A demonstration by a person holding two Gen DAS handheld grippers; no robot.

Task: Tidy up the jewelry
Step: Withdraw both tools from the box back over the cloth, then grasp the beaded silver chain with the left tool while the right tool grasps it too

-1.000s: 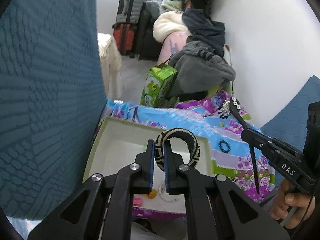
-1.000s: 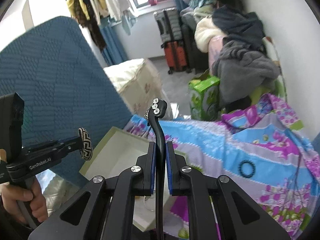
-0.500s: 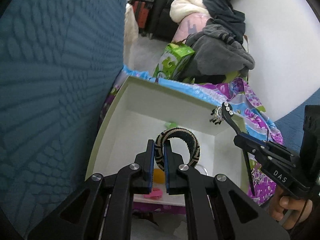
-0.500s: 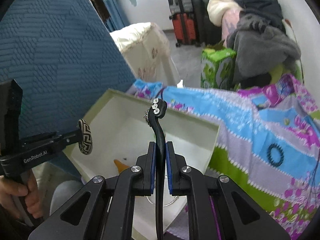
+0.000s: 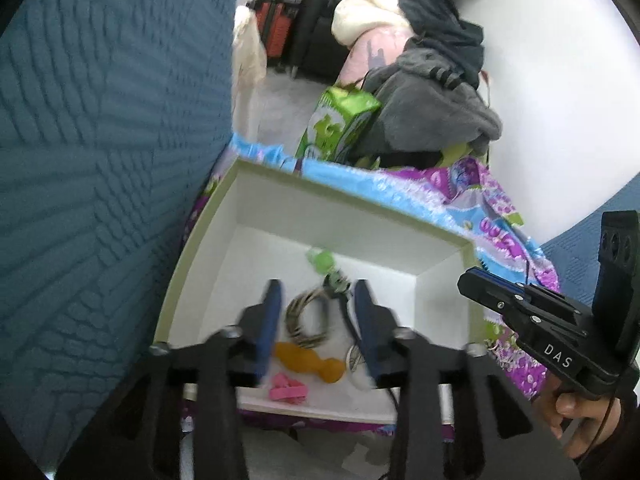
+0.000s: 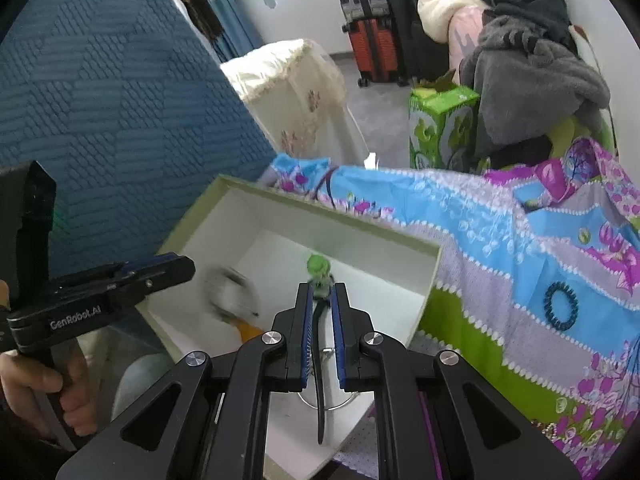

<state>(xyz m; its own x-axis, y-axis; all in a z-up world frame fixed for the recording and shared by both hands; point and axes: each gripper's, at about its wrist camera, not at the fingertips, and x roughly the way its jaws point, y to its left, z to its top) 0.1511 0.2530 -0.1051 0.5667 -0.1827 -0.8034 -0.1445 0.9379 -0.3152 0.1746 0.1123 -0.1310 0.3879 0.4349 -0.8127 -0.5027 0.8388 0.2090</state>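
Note:
A white box with a green rim (image 5: pixel 340 194) (image 6: pixel 320 206) sits on a flowered bedsheet below both grippers. My left gripper (image 5: pixel 316 292) (image 6: pixel 180 270) hangs over the box with its jaws opening. The black-and-cream woven bracelet (image 5: pixel 306 320) is out of its pads, a blur (image 6: pixel 232 292) dropping inside the box. My right gripper (image 6: pixel 320 286) (image 5: pixel 468 280) keeps its jaws nearly together with nothing pressed between them. The black rhinestone hair clip (image 6: pixel 320 360) (image 5: pixel 344 308) shows through the narrow gap, down in the box.
In the box lie a green piece (image 5: pixel 320 258), an orange piece (image 5: pixel 308 360) and a pink clip (image 5: pixel 288 392). A black hair tie (image 6: pixel 560 306) rests on the sheet at the right. A blue quilted cushion (image 5: pixel 100 160) rises at the left; a green carton (image 6: pixel 440 120) and piled clothes stand behind.
Both grippers sank toward the box. The left jaws spread and the bracelet dropped out. The hair clip left the right gripper and is now down in the box.

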